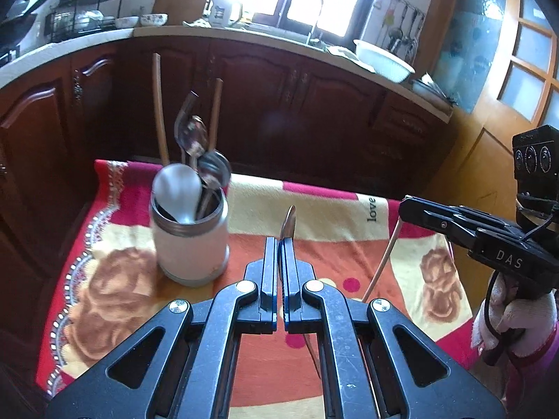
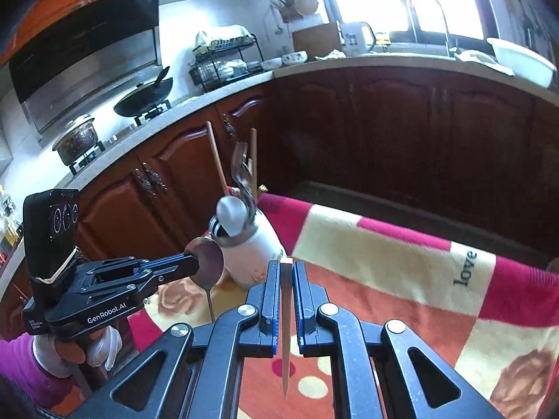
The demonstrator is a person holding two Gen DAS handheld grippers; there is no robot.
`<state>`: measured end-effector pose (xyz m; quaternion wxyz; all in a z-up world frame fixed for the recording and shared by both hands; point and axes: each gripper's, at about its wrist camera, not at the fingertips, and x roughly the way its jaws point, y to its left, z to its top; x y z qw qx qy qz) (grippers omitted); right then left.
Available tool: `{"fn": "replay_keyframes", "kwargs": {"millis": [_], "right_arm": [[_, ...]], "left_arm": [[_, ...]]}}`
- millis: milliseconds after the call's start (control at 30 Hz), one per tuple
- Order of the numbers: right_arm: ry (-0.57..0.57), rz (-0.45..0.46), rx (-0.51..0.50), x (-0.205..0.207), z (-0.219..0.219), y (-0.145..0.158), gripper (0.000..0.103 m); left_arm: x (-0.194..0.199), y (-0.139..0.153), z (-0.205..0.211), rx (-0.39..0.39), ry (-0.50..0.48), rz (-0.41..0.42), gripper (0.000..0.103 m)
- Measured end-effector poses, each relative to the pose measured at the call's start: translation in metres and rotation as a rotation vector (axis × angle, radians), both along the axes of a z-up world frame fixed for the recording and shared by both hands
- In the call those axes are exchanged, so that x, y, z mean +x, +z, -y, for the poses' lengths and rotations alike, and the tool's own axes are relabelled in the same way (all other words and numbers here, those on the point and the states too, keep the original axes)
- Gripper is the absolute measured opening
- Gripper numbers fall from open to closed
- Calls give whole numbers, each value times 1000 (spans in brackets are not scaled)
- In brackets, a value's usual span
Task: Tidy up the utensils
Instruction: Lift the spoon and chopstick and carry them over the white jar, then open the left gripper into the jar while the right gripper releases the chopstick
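A white utensil holder [image 1: 191, 241] stands on the blanket at the left, also in the right wrist view [image 2: 251, 255]. It holds a white spoon [image 1: 178, 192], metal spoons and forks and two wooden chopsticks [image 1: 160, 111]. My left gripper [image 1: 279, 244] is shut on a metal spoon [image 1: 288, 223], bowl up, to the right of the holder; the spoon also shows in the right wrist view [image 2: 206, 262]. My right gripper [image 2: 287, 269] is shut on a wooden chopstick [image 2: 286, 321], held above the blanket. From the left wrist view the right gripper [image 1: 405, 206] carries that chopstick [image 1: 380, 262].
A red, cream and orange blanket [image 1: 332, 216] covers the table. Dark wooden cabinets [image 1: 279, 97] stand behind it. The counter carries a dish rack [image 2: 227, 59], a wok [image 2: 145, 99], a pot [image 2: 77, 138] and a white basin [image 1: 382, 59].
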<state>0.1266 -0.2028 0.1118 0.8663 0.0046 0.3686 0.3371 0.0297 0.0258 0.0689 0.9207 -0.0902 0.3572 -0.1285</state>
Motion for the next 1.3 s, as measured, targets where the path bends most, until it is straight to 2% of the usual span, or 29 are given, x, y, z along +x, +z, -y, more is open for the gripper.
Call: {"fn": "replay_keyframes", "kwargs": {"millis": [267, 567, 733, 867, 1000, 1300], "right_arm": [[24, 67, 6, 7, -28, 36, 6], [31, 138, 60, 35, -71, 74, 6], [24, 172, 107, 58, -95, 91, 6], [22, 189, 128, 74, -114, 95, 6], [29, 189, 104, 87, -135, 83, 6], [66, 98, 21, 98, -151, 19, 6]], "left_arm": [[9, 39, -41, 5, 91, 73, 0], [45, 77, -83, 28, 231, 167, 0], [67, 85, -91, 84, 288, 229, 0], [84, 77, -93, 140, 306, 249, 0], [98, 55, -89, 194, 302, 236, 0], [104, 5, -76, 221, 260, 156, 0]]}}
